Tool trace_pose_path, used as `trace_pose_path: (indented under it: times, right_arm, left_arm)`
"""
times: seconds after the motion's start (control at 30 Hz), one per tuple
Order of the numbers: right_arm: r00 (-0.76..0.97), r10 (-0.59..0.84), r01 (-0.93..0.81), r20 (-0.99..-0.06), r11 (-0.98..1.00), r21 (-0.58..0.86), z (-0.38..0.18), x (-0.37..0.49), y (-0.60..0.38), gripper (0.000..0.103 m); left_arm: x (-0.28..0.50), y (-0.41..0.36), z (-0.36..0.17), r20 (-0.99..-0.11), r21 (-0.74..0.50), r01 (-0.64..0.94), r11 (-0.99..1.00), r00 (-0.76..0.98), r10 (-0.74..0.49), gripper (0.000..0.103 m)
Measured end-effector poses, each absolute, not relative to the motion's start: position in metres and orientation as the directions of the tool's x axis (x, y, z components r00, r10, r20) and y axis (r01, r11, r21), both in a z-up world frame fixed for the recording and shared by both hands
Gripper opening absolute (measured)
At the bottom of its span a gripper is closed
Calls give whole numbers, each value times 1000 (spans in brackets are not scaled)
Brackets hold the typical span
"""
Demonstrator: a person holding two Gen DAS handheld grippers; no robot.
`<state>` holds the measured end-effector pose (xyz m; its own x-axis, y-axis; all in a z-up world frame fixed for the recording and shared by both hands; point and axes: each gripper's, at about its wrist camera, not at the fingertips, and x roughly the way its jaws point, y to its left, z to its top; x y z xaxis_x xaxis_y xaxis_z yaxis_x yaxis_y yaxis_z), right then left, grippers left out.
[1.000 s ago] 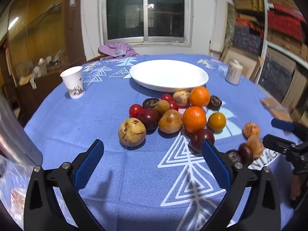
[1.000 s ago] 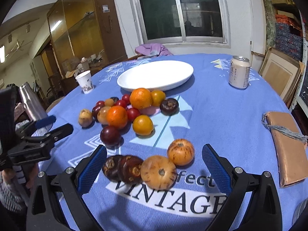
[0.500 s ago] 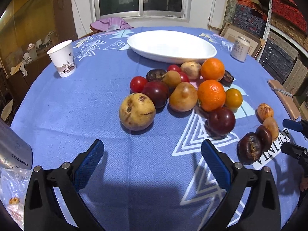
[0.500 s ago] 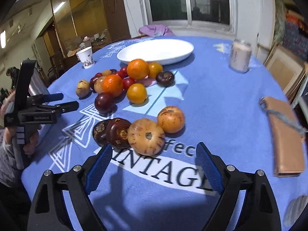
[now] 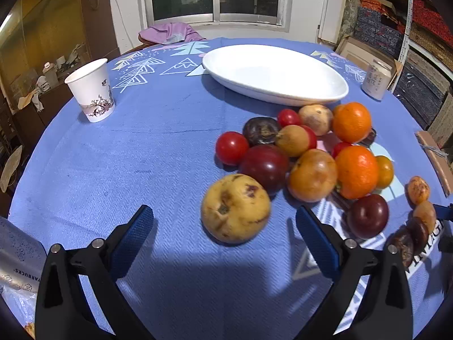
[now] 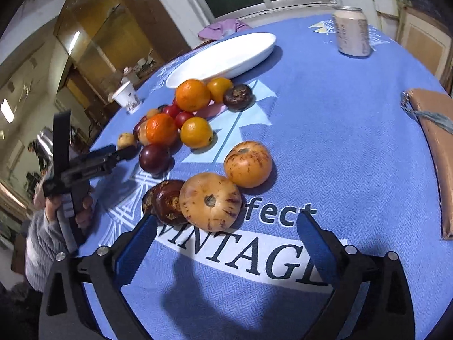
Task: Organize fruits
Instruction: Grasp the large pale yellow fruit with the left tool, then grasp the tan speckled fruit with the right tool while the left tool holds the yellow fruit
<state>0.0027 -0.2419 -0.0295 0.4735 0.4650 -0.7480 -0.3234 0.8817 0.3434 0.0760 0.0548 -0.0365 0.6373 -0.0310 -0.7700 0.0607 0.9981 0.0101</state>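
Fruits – a loose pile of oranges, red tomatoes, dark plums and tan pears [image 5: 305,153] – lie on the round desk with the blue patterned cloth [image 5: 141,155], just in front of the empty white oval plate [image 5: 274,73]. A blotchy yellow round pear [image 5: 235,208] sits nearest the left gripper [image 5: 225,235], whose blue pads are spread wide, holding nothing. The right gripper [image 6: 226,248], also spread and empty, hovers by a speckled tan-orange fruit [image 6: 210,201] touching a dark brown fruit [image 6: 168,202]. Paper cup with floral print [image 5: 92,90] stands left, a pale drink can [image 6: 352,31] far right.
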Motion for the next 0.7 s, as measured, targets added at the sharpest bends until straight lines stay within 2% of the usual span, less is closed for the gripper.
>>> trace_pose_path:
  times: [0.1,0.3,0.4,0.6,0.7]
  right_arm:
    - [474,455,-325,-754,886,330,-30,3,-240,100]
    - [488,461,-290,-741,886,360,-29,2,-243,100]
    - [490,445,-295,-750,894,338,-28,3,-241,100]
    - [483,452,-323,-750,888,327,-27,4,-234,100]
    - [473,476,-351,-742,874,336,-24,6,-225,98]
  left_arm:
    - [84,58,-41,-788,-15,71,997,613,-56,99]
    - [93,54,-41,-786,24,87,996,617,-35,98]
    - [95,54,-42,-795,-9,116,993,602,-77,69]
    - [91,48,-40,-781,-14,146,989,616,-102,50]
    - [90,48,-40,-780,-17,147,989,617,-105,49]
